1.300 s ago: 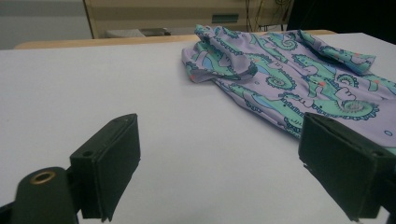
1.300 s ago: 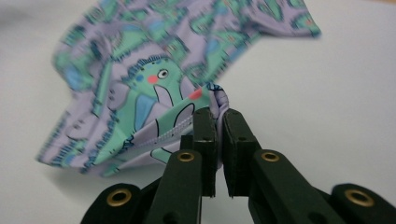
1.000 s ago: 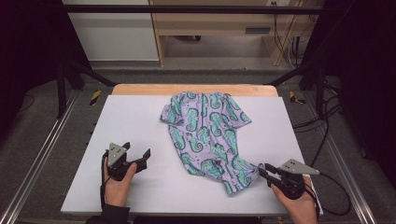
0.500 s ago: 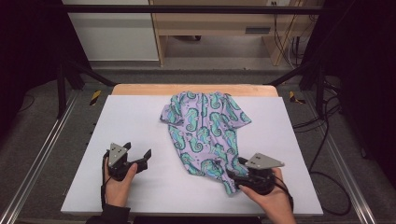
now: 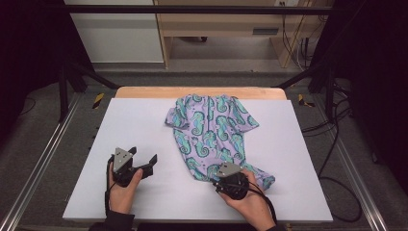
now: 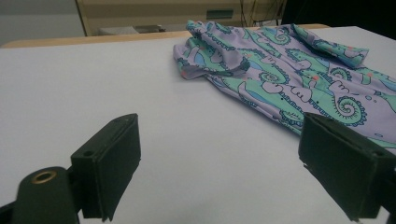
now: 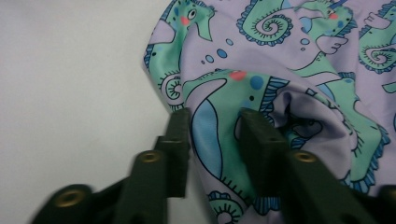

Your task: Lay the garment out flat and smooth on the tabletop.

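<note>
Lilac seahorse-print shirt lies rumpled on the table, right of centre. My right hand-held gripper has just been closing on its near hem, a fold between the jaws but not yet pinched. I should nip one layer only, squarely. My left hand-held gripper waits released, near left.

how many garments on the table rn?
1: a lilac seahorse-print shirt lies crumpled right of centre on the white table, its near edge under the right gripper. Anything folded beneath it would be hidden.
</note>
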Demonstrator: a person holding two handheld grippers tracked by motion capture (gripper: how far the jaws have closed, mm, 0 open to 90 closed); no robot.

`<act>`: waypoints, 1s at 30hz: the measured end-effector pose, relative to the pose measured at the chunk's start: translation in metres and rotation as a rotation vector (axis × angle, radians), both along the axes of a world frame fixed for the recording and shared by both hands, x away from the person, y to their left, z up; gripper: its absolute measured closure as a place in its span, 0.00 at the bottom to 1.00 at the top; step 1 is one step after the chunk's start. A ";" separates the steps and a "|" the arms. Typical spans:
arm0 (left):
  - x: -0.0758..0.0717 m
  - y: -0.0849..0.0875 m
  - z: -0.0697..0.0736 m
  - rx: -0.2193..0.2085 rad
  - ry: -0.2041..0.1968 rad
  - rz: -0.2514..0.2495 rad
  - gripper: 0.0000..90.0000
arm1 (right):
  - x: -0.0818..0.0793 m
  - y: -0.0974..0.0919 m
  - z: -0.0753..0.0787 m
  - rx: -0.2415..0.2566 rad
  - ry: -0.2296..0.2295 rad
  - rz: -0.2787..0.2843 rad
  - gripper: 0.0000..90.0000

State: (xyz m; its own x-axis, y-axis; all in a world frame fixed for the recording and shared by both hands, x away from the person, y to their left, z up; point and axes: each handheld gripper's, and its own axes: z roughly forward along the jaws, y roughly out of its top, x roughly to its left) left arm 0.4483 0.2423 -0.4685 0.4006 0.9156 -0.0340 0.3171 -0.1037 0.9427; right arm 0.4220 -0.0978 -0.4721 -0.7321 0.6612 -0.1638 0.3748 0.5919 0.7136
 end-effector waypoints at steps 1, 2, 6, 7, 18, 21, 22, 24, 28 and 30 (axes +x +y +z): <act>0.000 0.000 0.000 0.001 0.000 0.000 0.15 | 0.000 0.001 0.000 -0.005 0.003 0.002 0.85; 0.000 0.000 0.000 0.001 0.000 0.000 0.15 | 0.000 0.002 0.000 -0.004 0.007 0.011 0.93; 0.000 0.000 0.000 0.002 0.000 0.000 0.15 | 0.002 0.003 0.013 0.053 0.009 0.038 0.99; 0.000 -0.001 0.000 0.002 -0.001 0.000 0.15 | 0.004 0.003 0.018 0.082 0.015 0.045 0.99; 0.000 -0.002 0.000 0.009 0.001 -0.008 0.15 | 0.100 -0.022 0.044 0.278 0.092 -0.094 0.99; 0.000 -0.002 0.000 0.008 0.002 -0.010 0.15 | 0.124 -0.030 0.022 0.252 0.152 -0.162 0.99; 0.001 -0.002 -0.001 0.009 0.004 -0.011 0.15 | 0.129 -0.032 0.015 0.239 0.171 -0.181 0.99; 0.001 -0.003 -0.001 0.010 0.007 -0.016 0.15 | 0.135 -0.035 0.005 0.213 0.195 -0.204 0.98; 0.001 -0.005 -0.001 0.016 0.007 -0.023 0.15 | 0.135 -0.038 0.000 0.207 0.198 -0.221 0.90; 0.001 -0.005 -0.001 0.017 0.007 -0.025 0.15 | 0.131 -0.038 0.006 0.205 0.177 -0.218 0.85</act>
